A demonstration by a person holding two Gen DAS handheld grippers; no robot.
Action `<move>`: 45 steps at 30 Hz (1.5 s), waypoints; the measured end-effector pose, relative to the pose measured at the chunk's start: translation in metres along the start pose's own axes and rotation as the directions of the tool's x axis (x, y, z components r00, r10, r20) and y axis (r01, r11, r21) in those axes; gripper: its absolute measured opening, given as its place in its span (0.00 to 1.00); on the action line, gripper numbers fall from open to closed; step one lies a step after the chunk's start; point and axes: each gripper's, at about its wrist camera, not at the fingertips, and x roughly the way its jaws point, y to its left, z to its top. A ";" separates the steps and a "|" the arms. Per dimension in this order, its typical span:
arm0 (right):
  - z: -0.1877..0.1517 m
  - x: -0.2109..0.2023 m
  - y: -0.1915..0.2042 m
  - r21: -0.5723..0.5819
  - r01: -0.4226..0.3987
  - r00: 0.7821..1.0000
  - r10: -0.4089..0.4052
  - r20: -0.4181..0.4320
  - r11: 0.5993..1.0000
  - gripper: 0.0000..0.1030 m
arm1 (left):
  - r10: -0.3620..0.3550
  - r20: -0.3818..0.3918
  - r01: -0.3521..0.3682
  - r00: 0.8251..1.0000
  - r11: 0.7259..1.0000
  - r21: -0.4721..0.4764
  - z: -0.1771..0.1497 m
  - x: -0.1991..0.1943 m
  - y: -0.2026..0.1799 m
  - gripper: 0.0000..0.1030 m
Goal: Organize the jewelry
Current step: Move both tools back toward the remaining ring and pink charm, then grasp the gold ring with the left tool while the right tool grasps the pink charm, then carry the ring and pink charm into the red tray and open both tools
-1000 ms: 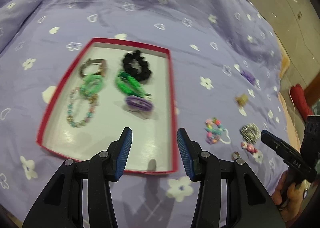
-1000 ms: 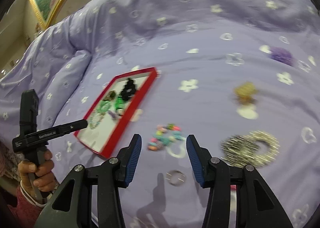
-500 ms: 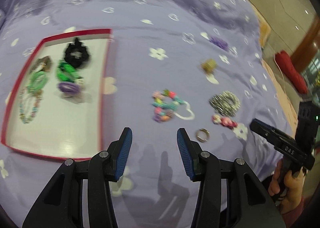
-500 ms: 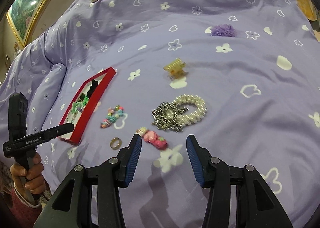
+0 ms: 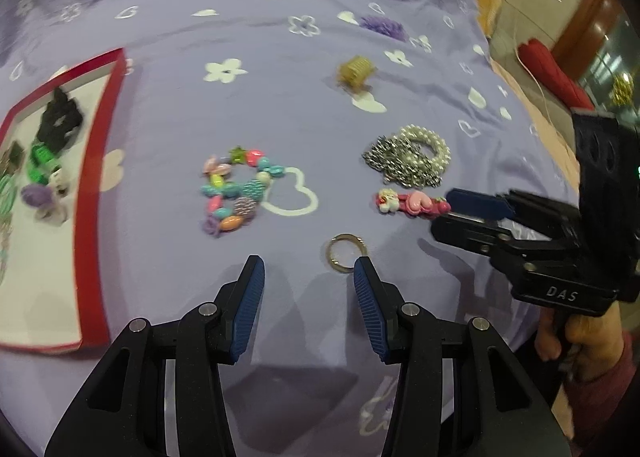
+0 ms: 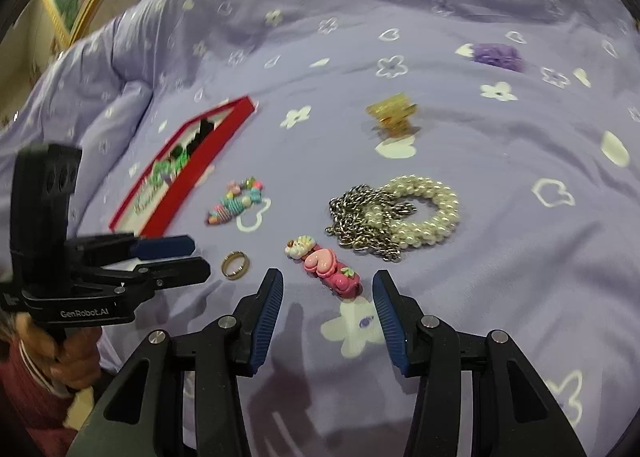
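A red-rimmed white tray (image 5: 94,177) on the left holds several hair ties and bracelets; it also shows in the right wrist view (image 6: 200,165). Loose on the purple bedspread lie a colourful bead bracelet (image 5: 236,191) (image 6: 236,203), a metal ring (image 5: 344,253) (image 6: 235,265), a pink hair clip (image 5: 412,203) (image 6: 324,267), a chain with a pearl bracelet (image 5: 408,157) (image 6: 396,213), a gold claw clip (image 5: 354,71) (image 6: 394,111) and a purple scrunchie (image 5: 382,25) (image 6: 496,55). My left gripper (image 5: 308,275) is open just short of the ring. My right gripper (image 6: 328,289) is open around the near end of the pink clip.
The bed's right edge (image 5: 516,93) drops to the floor, with a red object (image 5: 556,73) beyond. A pillow bulge (image 6: 100,105) lies at the far left of the bed. The right gripper also shows in the left wrist view (image 5: 468,213).
Both grippers swung right, away from the tray, and came closer to the loose jewelry. The right gripper moved in over the pink clip. Both stayed open.
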 end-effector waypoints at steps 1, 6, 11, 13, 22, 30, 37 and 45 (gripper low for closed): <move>0.000 0.003 0.000 -0.018 0.000 1.000 0.000 -0.010 1.000 0.47 | 0.001 -0.005 -0.001 1.000 1.000 0.012 0.000 0.002 -0.001 0.44; 0.002 0.012 0.000 -0.076 -0.011 0.999 0.008 -0.039 0.997 0.40 | -0.003 -0.011 0.004 1.000 0.998 0.068 0.007 0.013 -0.009 0.46; 0.002 0.011 -0.010 -0.046 -0.033 0.999 0.031 -0.045 0.998 0.23 | 0.004 0.000 -0.004 1.000 0.995 0.097 0.016 0.022 -0.015 0.47; 0.002 0.011 -0.012 -0.037 -0.042 0.998 0.040 -0.045 0.998 0.23 | 0.008 0.007 -0.008 1.000 0.994 0.111 0.016 0.023 -0.017 0.37; 0.004 0.019 0.003 -0.108 -0.023 0.998 0.017 -0.058 0.994 0.27 | -0.007 0.024 0.005 1.000 0.997 0.083 0.008 0.011 -0.003 0.20; 0.006 0.017 0.012 -0.051 -0.063 0.998 0.061 -0.035 0.997 0.18 | -0.007 0.085 0.008 0.996 1.000 -0.017 -0.004 -0.022 0.022 0.20; 0.014 0.012 0.039 -0.023 -0.132 0.991 0.132 0.009 0.991 0.17 | 0.027 0.141 -0.013 0.990 0.995 -0.102 -0.013 -0.051 0.053 0.20; 0.032 0.024 0.090 -0.071 -0.201 0.979 0.202 0.011 0.977 0.17 | 0.093 0.200 -0.053 0.975 0.979 -0.195 -0.025 -0.083 0.096 0.20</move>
